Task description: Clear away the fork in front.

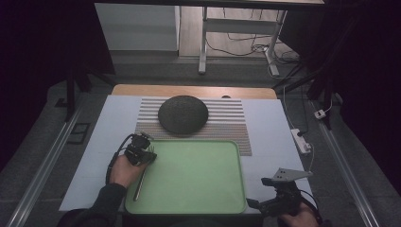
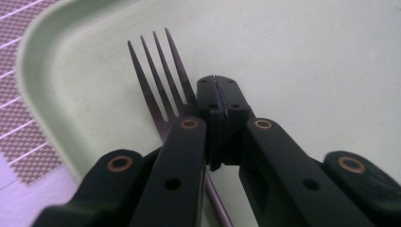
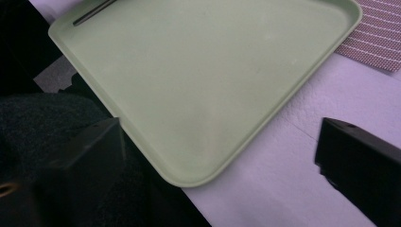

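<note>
Fork is being gripped by the closed left gripper over the green tray's left edge. Right gripper is being held wide open, near right corner.

Dark round dome thing sits on a striped placemat, just behind the tray, white table cover underneath.

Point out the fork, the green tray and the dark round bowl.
fork [image 2: 158, 71], left gripper view, on the tines.
green tray [image 1: 198, 175], high view, on its bare floor.
dark round bowl [image 1: 183, 114], high view, on its domed top.
</note>
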{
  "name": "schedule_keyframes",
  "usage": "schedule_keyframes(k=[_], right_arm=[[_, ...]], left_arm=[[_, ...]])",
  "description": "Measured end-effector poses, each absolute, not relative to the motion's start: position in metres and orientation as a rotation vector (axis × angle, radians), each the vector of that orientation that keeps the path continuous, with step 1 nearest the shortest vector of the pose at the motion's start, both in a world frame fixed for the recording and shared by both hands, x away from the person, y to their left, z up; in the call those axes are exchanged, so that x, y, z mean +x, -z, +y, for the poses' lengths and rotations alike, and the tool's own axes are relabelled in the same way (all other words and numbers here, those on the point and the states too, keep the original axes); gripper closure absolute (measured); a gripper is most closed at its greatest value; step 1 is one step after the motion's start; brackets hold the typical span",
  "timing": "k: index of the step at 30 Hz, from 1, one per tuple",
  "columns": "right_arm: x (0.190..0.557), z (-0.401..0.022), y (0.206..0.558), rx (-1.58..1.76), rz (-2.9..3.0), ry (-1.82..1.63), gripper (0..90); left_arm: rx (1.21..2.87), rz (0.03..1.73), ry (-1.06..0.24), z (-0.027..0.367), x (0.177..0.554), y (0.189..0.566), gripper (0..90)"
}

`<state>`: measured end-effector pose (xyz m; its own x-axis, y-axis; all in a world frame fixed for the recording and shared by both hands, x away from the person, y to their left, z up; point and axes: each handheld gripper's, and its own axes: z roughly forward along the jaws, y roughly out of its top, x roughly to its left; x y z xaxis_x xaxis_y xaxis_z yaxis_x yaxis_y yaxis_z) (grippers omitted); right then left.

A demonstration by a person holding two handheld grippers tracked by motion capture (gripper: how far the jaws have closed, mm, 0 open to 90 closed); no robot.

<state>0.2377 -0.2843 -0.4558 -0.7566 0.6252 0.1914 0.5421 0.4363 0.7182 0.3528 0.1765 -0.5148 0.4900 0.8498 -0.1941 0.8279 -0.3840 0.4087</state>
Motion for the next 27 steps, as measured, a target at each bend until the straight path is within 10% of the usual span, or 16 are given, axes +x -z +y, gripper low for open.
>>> schedule_keyframes(k=[14, 27], right_arm=[[0.238, -0.285, 0.455, 1.055, 2.571, -1.237, 5.0], [0.238, -0.285, 0.455, 1.055, 2.571, -1.236, 5.0]], left_arm=[[2.229, 1.362, -0.073, 0.181, 0.348, 0.506, 80.1], [2.126, 1.082, -0.207, 0.19, 0.316, 0.471, 41.7]])
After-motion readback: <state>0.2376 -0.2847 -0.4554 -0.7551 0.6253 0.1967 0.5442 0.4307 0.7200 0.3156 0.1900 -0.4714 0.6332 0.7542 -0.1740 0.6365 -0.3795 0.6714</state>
